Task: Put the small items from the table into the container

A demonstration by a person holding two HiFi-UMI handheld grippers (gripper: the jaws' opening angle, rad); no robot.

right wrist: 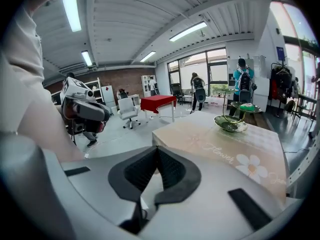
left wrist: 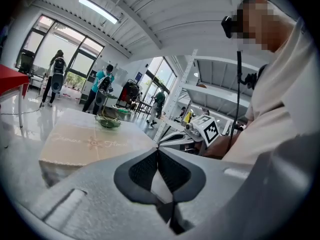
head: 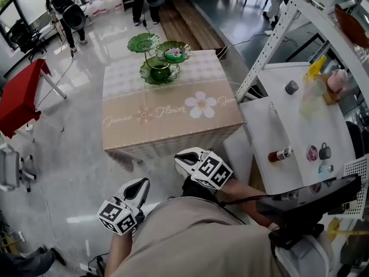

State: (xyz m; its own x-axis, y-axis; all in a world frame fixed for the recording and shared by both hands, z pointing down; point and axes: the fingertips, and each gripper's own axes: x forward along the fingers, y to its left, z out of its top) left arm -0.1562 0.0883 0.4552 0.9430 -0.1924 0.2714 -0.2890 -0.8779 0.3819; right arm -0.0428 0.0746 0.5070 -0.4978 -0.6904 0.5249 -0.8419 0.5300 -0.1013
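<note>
Count from where I stand:
- Hand-held grippers: 2, the left hand-held gripper (head: pixel 142 184) and the right hand-held gripper (head: pixel 181 160).
- Marker cubes (head: pixel 117 215): 2, one per gripper.
- Tabletops: 2, the cloth-covered tabletop (head: pixel 167 120) and the white tabletop (head: pixel 271 126).
- Green leaf dishes (head: pixel 159 72): 3, all on one stand.
- Large white flower print (head: pixel 200 104): 1.
- On the white tabletop: lying bottle (head: pixel 280 154) 1, grey round piece (head: pixel 292 87) 1, dark cup (head: pixel 325 151) 1, pink disc (head: pixel 312 153) 1.
- Red table (head: pixel 20 97): 1.
- White office chair (head: pixel 8 169): 1.
- People at the far end (head: pixel 63 7): 3 that I can make out, 2 of them with backpacks.
</note>
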